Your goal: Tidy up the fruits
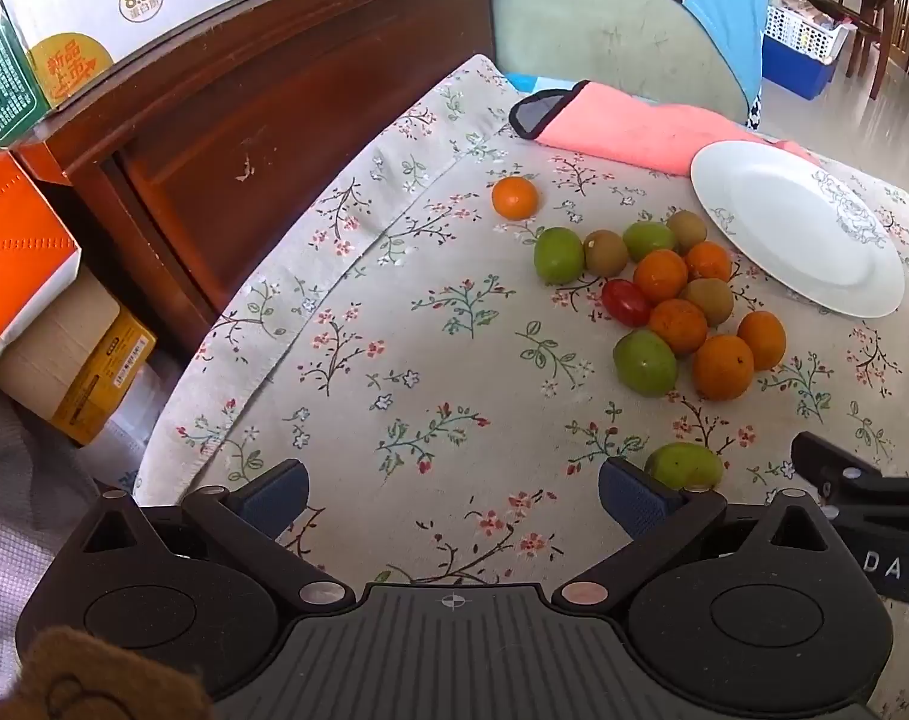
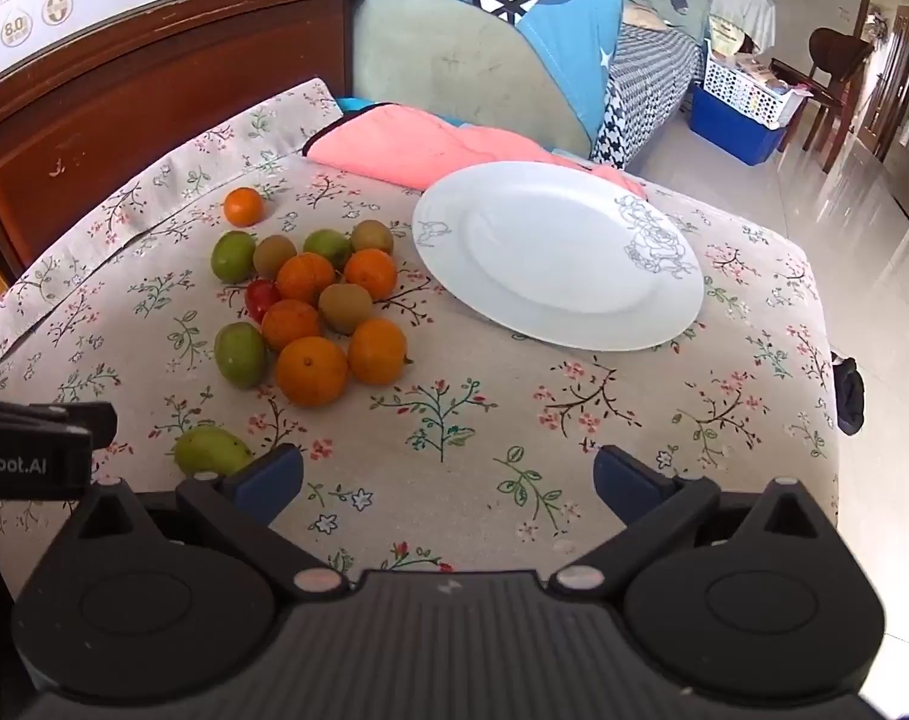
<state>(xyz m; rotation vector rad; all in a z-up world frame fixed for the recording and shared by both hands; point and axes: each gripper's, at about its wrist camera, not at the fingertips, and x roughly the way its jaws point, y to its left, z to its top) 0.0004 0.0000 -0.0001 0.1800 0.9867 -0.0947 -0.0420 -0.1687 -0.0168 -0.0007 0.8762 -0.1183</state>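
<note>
Left wrist view: fruit pile [image 1: 676, 294] lies well ahead-right of wide, empty left claw [image 1: 454, 495], seemingly untouched.

near green fruit [image 1: 685, 467] half hidden behind left hand-held gripper [image 1: 453, 501] finger.

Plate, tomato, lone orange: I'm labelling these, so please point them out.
Plate [image 2: 544, 258]: right wrist view, bare centre.
Tomato [image 1: 625, 302]: left wrist view, its top.
Lone orange [image 1: 515, 197]: left wrist view, its middle.

Left claw [image 1: 454, 501] and right claw [image 2: 448, 483], jaws wide, tilted downward.
</note>
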